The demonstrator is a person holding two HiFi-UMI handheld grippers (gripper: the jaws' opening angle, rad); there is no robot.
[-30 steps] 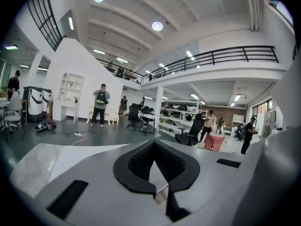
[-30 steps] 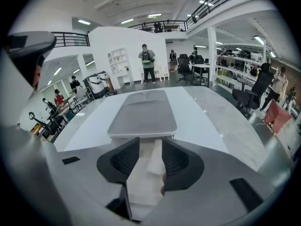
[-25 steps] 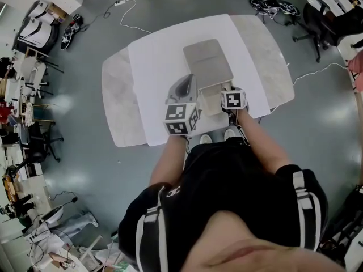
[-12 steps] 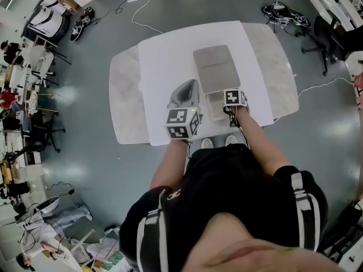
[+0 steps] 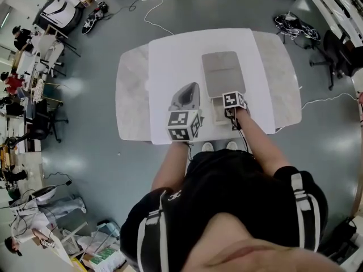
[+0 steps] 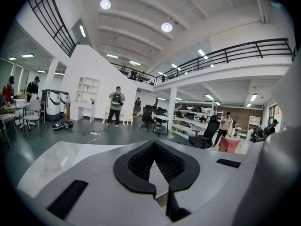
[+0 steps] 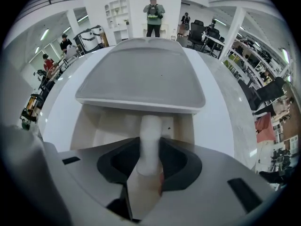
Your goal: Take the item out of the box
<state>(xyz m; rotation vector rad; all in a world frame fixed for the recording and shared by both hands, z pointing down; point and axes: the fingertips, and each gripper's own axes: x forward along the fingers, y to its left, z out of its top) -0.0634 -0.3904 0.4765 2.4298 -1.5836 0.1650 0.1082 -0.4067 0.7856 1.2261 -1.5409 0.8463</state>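
Note:
A grey box lies on the white sheet with its lid (image 5: 223, 74) (image 7: 141, 79) folded flat away from me. Its cream base (image 5: 217, 113) (image 7: 106, 126) is nearest me. A white tube-shaped item (image 7: 151, 135) stands up out of the base. My right gripper (image 5: 225, 105) (image 7: 149, 166) is over the base with its jaws spread around the tube's near end. The pads sit close on both sides, and I see no squeeze on it. My left gripper (image 5: 189, 88) (image 6: 153, 147) is raised to the left of the box. Its pads meet at the tips with nothing between them.
The white sheet (image 5: 170, 55) covers the middle of a pale marble table (image 5: 131, 95). My shoes (image 5: 207, 146) show at its near edge. Cables (image 5: 292, 22) lie on the floor at the far right. A person (image 7: 154, 11) stands beyond the table, and office chairs (image 6: 207, 135) are further back.
The head view has drifted, so the table now sits higher and further right. The right gripper has come in closer over the box's base. The left gripper stays raised beside the box.

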